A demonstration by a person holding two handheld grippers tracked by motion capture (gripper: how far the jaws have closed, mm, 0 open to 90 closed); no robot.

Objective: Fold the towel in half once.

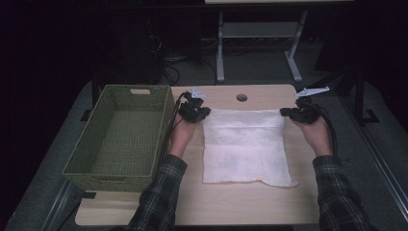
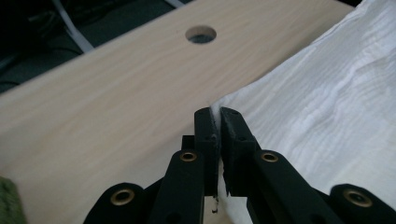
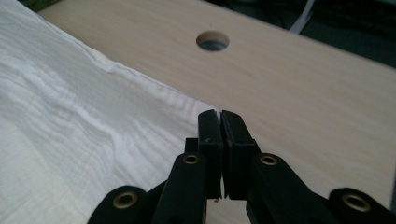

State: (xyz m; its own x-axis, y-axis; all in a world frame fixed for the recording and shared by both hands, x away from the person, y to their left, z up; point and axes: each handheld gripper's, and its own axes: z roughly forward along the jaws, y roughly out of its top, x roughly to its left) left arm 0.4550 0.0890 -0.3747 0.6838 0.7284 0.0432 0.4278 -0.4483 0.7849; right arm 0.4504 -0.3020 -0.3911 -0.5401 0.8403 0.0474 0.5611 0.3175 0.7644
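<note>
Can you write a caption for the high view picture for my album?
Two tongs pinch a white cloth's far corners beside a green basket.

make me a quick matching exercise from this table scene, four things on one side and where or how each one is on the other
Things:
1. basket
2. white cloth
3. left gripper
4. round hole

Place or state:
A. shut on the cloth's far left corner
B. in the tabletop beyond the cloth's far edge
C. at the table's left end, nothing in it
D. spread flat in the middle of the table, pinched at both far corners

Pairs: 1-C, 2-D, 3-A, 4-B
</note>
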